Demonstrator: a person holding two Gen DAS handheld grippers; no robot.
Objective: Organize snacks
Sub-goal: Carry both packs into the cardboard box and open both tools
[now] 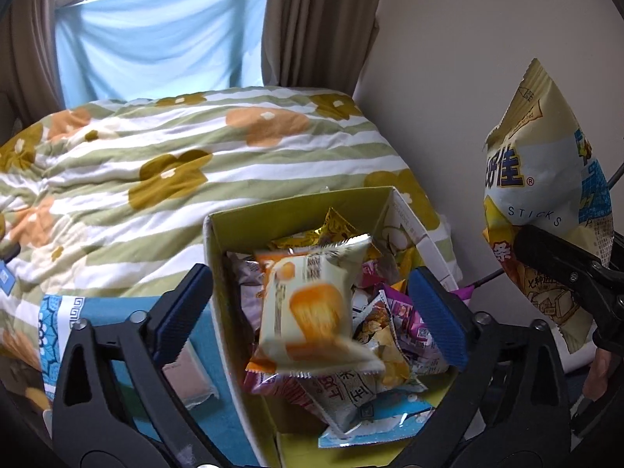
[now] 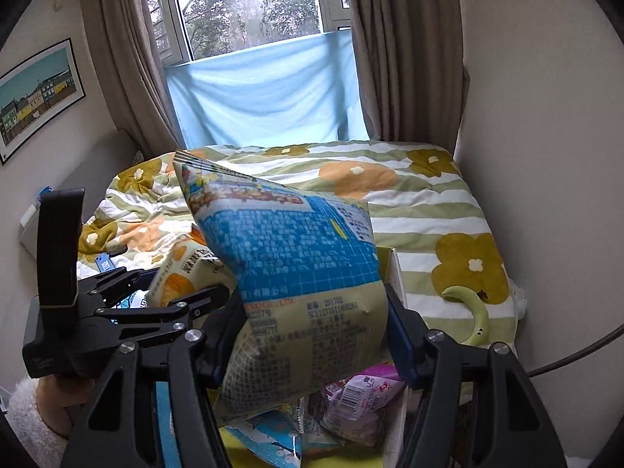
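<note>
A: Where is the cream and orange foil cake packet (image 1: 312,308)?

B: Between the spread fingers of the left gripper (image 1: 308,312), blurred, just above the heap in the yellow-lined open cardboard box (image 1: 218,273). The left gripper is released; neither pad touches it, so I judge it is dropping in.

A: And the big one?

B: The pale puffed crisp bag printed "STICKS" (image 2: 300,273) is clenched across its lower half by the right gripper (image 2: 312,327), held upright over the box, above the purple sachets (image 2: 358,401) and the blue-and-white packet (image 2: 269,440).

A: Which step is this?

B: Filling the box, one snack released, one waiting. The box looks nearly full, so the right gripper likely needs to lower the bag onto the heap before letting go, or it may slide onto the flowered striped quilt (image 1: 156,156) beyond the box.
</note>
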